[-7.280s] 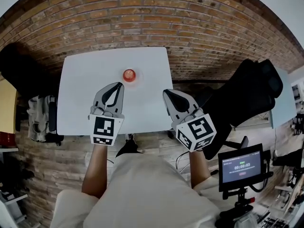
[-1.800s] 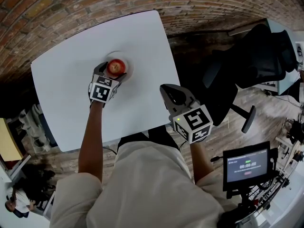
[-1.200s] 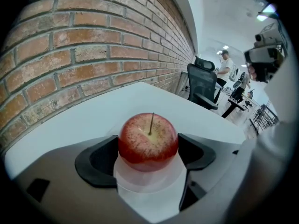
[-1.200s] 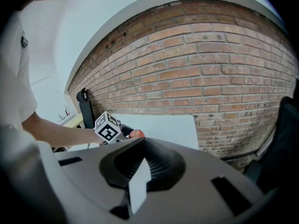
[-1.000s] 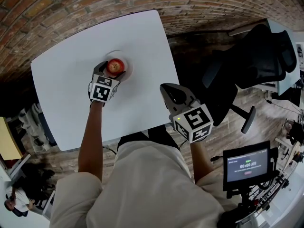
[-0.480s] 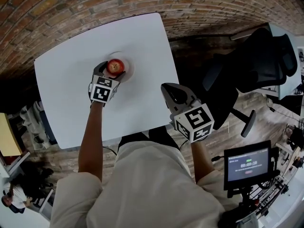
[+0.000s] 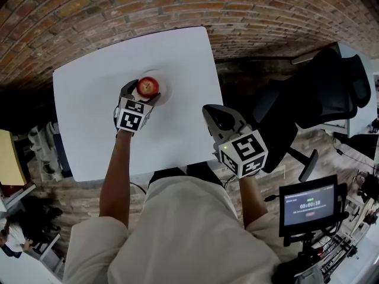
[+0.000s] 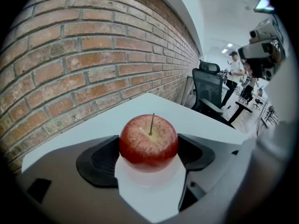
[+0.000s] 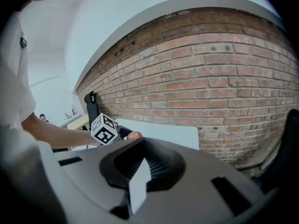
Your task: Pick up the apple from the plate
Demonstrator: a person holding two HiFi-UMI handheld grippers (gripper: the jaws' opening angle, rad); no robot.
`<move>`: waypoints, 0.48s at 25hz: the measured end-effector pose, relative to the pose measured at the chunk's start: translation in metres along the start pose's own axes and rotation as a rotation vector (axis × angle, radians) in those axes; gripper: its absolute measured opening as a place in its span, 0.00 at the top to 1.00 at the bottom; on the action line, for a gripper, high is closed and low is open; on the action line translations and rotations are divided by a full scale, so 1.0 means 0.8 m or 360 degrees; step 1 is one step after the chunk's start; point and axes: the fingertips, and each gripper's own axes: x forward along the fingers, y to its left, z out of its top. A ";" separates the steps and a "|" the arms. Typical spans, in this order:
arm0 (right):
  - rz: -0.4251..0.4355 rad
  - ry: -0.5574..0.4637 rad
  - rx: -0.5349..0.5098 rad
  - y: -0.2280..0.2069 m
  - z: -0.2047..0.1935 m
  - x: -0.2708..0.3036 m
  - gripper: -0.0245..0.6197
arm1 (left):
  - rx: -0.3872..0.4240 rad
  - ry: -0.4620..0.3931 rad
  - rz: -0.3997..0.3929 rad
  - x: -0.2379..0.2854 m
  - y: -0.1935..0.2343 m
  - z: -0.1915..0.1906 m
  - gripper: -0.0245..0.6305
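Reaching across the white rectangular surface (image 7: 89,129), your left claw (image 7: 142,93) is clamped on the round red apple (image 8: 149,143), one black ribbed pad (image 8: 98,160) pressed against each side of the fruit. The apple sits upright with its thin stem pointing up, directly over the small round white plate (image 7: 163,93) near the far edge of the surface, by the red brick wall (image 7: 177,5); you cannot tell whether it touches the plate or hangs just above it. Your right claw (image 7: 212,115) is held well apart from the apple, over the near right corner of the surface, with its jaws pressed together. A black office chair (image 7: 314,99) stands to your right.
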 end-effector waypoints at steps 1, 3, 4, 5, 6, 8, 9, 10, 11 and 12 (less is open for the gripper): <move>0.0002 -0.0007 -0.0006 -0.001 0.003 -0.001 0.96 | 0.0003 -0.0008 0.0005 -0.003 -0.001 0.004 0.37; 0.0012 -0.0021 -0.0013 -0.003 0.013 -0.009 0.96 | 0.0005 -0.0018 0.0020 -0.013 -0.005 0.015 0.37; 0.0019 -0.0027 -0.0015 -0.003 0.019 -0.013 0.96 | 0.0004 -0.0020 0.0028 -0.019 -0.006 0.021 0.37; 0.0027 -0.0033 -0.0016 -0.003 0.023 -0.017 0.96 | 0.0003 -0.0024 0.0036 -0.026 -0.007 0.025 0.37; 0.0034 -0.0038 -0.0018 -0.002 0.026 -0.019 0.96 | 0.0001 -0.0028 0.0044 -0.031 -0.008 0.029 0.37; 0.0047 -0.0047 -0.0021 0.000 0.030 -0.024 0.96 | 0.0000 -0.0039 0.0058 -0.040 -0.011 0.035 0.37; 0.0052 -0.0052 -0.0021 0.000 0.032 -0.028 0.96 | 0.0001 -0.0044 0.0065 -0.046 -0.015 0.038 0.37; 0.0057 -0.0057 -0.0022 0.000 0.033 -0.032 0.96 | 0.0002 -0.0050 0.0071 -0.051 -0.018 0.042 0.37; 0.0061 -0.0062 -0.0024 0.000 0.035 -0.035 0.96 | 0.0003 -0.0057 0.0076 -0.056 -0.021 0.044 0.37; 0.0064 -0.0067 -0.0027 0.000 0.036 -0.036 0.96 | 0.0002 -0.0064 0.0080 -0.059 -0.022 0.046 0.37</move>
